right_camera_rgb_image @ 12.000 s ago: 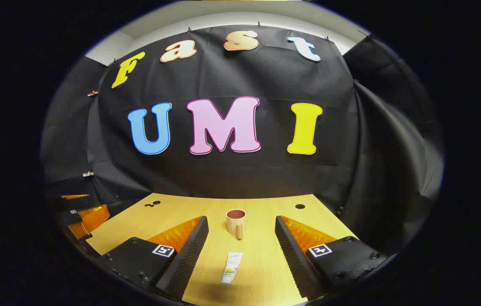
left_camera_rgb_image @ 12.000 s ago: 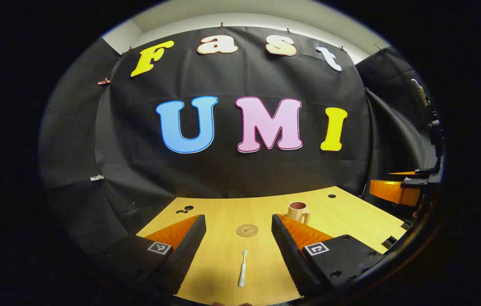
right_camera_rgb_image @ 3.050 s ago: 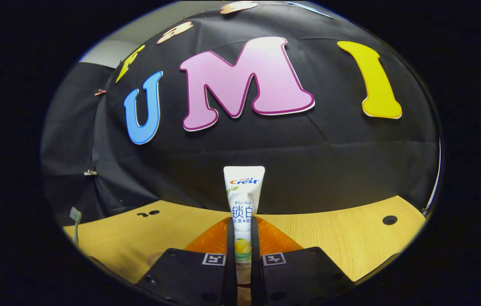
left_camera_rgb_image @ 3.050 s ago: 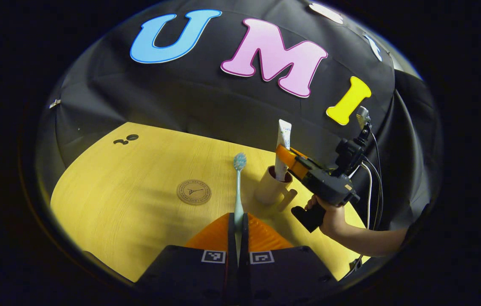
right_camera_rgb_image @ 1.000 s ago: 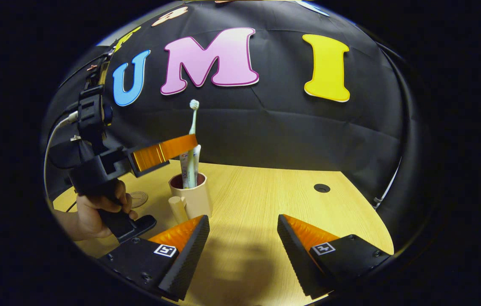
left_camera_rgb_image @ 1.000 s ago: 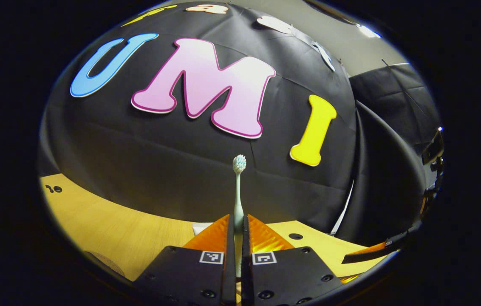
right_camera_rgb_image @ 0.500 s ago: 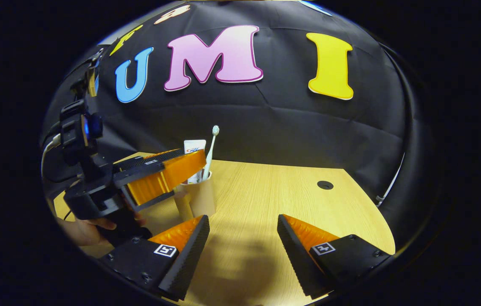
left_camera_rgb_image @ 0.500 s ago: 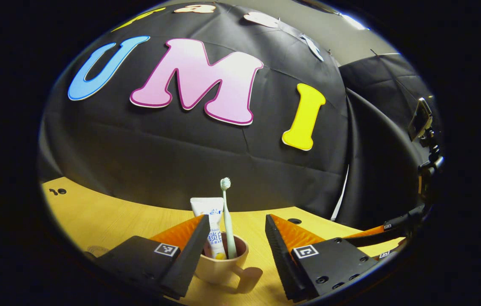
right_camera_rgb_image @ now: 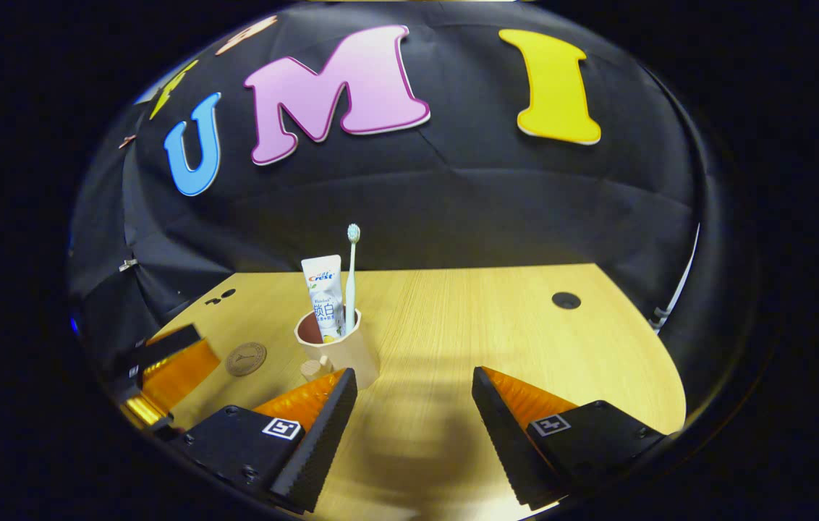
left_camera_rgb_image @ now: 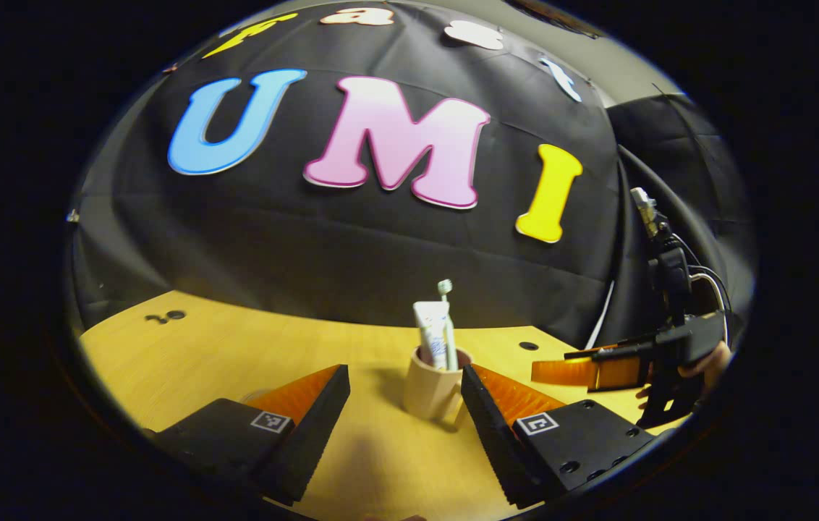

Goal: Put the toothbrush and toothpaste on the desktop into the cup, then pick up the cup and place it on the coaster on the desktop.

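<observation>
Your yellow wooden desktop (right_camera_rgb_image: 496, 325) carries the beige handled cup (right_camera_rgb_image: 344, 351) holding white toothpaste tube (right_camera_rgb_image: 326, 297) and pale toothbrush (right_camera_rgb_image: 351, 278); the right gripper view adds the round brown coaster (right_camera_rgb_image: 246, 358) just left of that cup. Your left gripper (left_camera_rgb_image: 402, 401) and right gripper (right_camera_rgb_image: 413, 405) both gape empty.

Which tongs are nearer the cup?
Hard to call; perhaps the right tongs, whose left finger tip sits beside the cup. The left tongs have the cup just ahead between open fingers.

Left gripper (left_camera_rgb_image: 404, 412) low over bench, jaws spread wide, nothing between them. Right gripper (right_camera_rgb_image: 413, 416) same deal, jaws wide apart, gripping nothing. In left gripper view, right gripper sits off to right, held level, hand (left_camera_rgb_image: 706, 362) wrapped round its handle.
</observation>
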Motion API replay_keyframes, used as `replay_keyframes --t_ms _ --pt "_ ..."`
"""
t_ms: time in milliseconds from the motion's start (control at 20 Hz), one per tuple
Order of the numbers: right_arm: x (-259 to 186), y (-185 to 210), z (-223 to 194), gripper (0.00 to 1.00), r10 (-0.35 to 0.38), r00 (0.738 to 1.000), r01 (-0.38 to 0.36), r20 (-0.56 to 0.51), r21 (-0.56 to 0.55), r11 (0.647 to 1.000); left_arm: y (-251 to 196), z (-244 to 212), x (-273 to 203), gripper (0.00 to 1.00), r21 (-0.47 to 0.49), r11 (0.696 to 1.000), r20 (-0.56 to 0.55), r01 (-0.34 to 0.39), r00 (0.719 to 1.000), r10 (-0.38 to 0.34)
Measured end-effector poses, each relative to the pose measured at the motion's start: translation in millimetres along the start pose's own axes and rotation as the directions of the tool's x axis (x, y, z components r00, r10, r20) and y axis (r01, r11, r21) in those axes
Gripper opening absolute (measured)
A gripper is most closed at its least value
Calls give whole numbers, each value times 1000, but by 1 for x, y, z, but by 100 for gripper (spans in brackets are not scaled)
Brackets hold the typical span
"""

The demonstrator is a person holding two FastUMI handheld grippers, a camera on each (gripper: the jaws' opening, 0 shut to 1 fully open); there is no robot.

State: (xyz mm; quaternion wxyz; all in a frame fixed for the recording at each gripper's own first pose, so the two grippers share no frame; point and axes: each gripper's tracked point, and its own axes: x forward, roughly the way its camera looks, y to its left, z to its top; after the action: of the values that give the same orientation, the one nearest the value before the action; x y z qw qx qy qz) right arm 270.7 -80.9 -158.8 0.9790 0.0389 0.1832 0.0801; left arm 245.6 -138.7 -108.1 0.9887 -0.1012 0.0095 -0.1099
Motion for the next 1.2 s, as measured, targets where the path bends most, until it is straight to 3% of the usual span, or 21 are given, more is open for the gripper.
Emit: replay_keyframes --t_ms 200,650,900,1050,1200 --pt "10 18 21 98 36 999 -34 -39 46 998 21 -35 -43 97 -37 998 -92 -58 994 54" --pt "31 59 36 98 76 982 -91 -174 -82 992 59 -48 -63 98 -79 991 -145 -108 985 96" --pt "46 80 12 98 95 940 -152 -328 -153 976 75 -48 -73 97 -113 986 -167 -119 981 100" --pt "50 81 -6 98 69 908 -163 -413 -198 966 88 -50 -83 98 -85 988 -177 -127 978 111" --pt "57 85 -22 98 66 874 -164 -482 -165 972 103 -53 -90 98 -46 989 -199 -139 972 128"
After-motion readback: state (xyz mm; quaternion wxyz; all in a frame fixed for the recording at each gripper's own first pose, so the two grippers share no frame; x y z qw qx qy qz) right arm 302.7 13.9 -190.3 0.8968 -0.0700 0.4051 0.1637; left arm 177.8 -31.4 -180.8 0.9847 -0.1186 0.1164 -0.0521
